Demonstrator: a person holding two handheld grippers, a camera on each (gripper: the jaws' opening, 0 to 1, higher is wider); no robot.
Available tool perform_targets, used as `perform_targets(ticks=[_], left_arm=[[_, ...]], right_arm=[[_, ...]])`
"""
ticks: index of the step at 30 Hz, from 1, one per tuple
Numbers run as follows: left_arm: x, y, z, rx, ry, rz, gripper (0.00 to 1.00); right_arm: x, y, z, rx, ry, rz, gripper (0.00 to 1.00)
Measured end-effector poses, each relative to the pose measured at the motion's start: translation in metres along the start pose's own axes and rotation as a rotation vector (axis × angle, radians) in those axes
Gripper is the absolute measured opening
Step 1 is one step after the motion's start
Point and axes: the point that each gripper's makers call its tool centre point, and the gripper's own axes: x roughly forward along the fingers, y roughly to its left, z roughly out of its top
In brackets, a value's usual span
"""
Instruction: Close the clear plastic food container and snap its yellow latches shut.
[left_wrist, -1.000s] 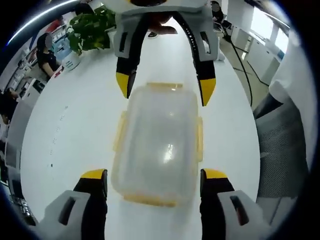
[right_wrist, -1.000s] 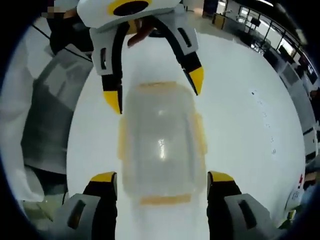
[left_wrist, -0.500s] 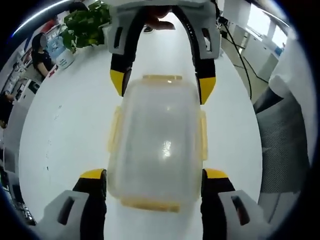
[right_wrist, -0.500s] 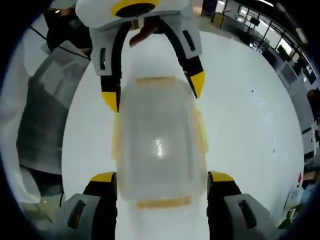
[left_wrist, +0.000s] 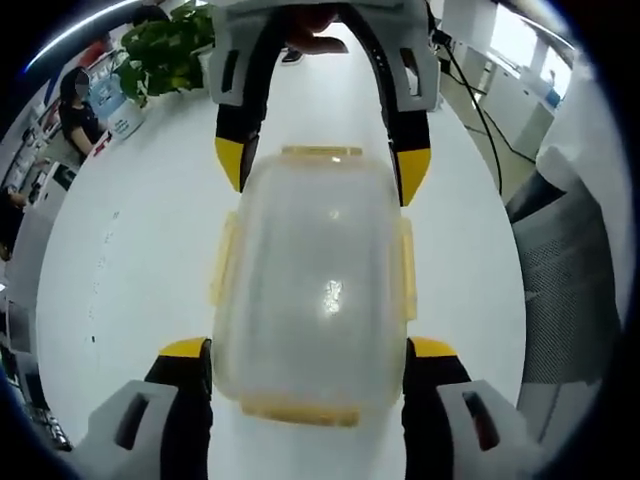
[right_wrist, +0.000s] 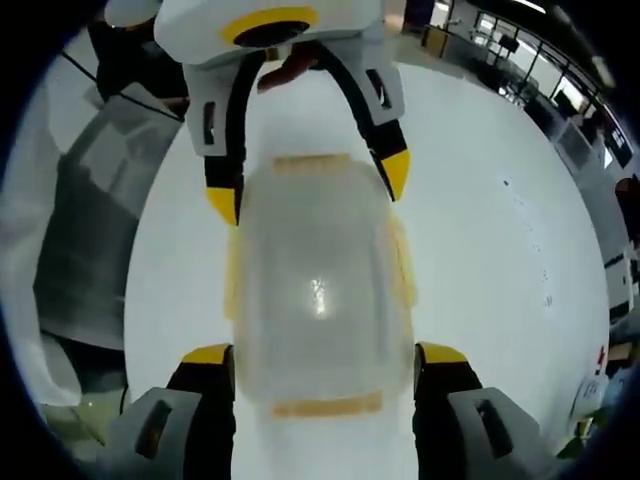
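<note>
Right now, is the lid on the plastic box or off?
On: the lid covers the box fully. Whether the yellow latches are snapped shut, I cannot tell.

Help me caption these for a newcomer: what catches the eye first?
The clear plastic food container with its yellow latches lies lid-on in the middle of the white table. The left gripper and right gripper, open, straddle its opposite ends. A potted plant stands at the table's far end.
</note>
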Motion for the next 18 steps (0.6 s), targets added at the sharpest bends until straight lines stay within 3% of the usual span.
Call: perform_targets(ticks=[18], left_arm=[[-0.0041, -0.0064, -0.0096, -0.012, -0.012, 0.003, 0.8]], right_arm=[[0.0042, 0.0065, 0.0084, -0.002, -0.006, -0.003, 0.73]])
